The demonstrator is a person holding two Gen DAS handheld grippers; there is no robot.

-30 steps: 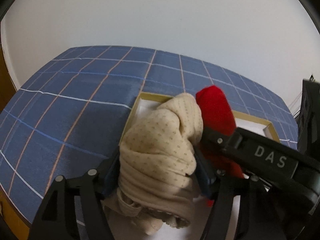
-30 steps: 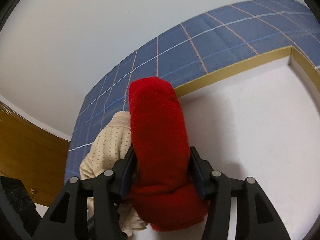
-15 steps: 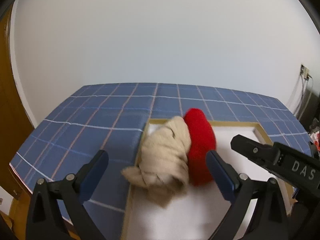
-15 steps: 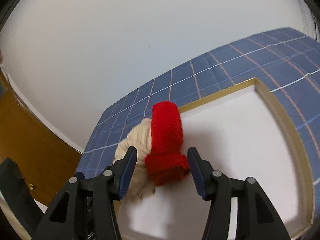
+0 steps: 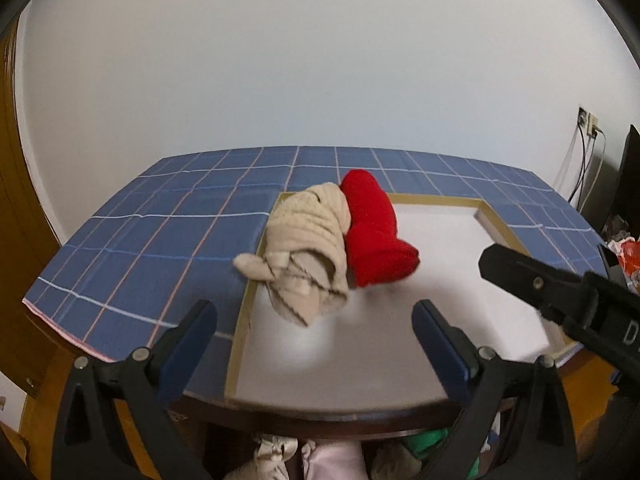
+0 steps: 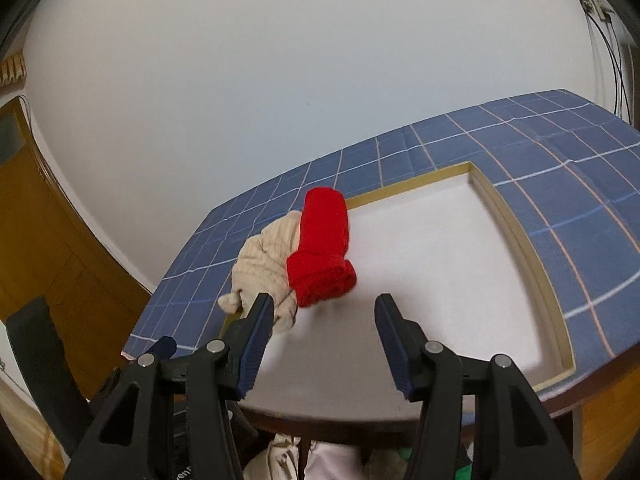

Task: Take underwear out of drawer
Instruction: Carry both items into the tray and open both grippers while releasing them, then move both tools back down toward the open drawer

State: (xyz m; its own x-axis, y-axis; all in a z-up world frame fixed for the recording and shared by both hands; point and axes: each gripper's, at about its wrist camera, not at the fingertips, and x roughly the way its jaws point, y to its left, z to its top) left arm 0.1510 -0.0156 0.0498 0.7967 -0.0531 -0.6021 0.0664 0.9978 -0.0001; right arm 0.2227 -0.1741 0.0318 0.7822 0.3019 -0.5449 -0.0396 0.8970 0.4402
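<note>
While both rolls lie on the white tray (image 5: 400,344), the step in hand looks like the release after a delivery. The beige roll (image 5: 306,246) rests at the tray's near-left corner, one loose end draped over the gold rim onto the blue checked cloth (image 5: 160,216). The red roll (image 5: 374,230) lies touching it on the side towards the tray's middle.

The left gripper (image 5: 314,350) stands spread wide, nothing between its jaws. The right gripper (image 6: 324,344) is half spread and also empty. Both hang short of the tray's near edge.

A second ago each gripper pinched its own roll, beige in the left, red in the right, close over the tray. Since then the left jaws have opened, and both grippers have pulled back.

Below the tray's near edge, more folded clothes (image 5: 332,460) show in the drawer. The next move probably calls for dipping down there to fetch another piece.
</note>
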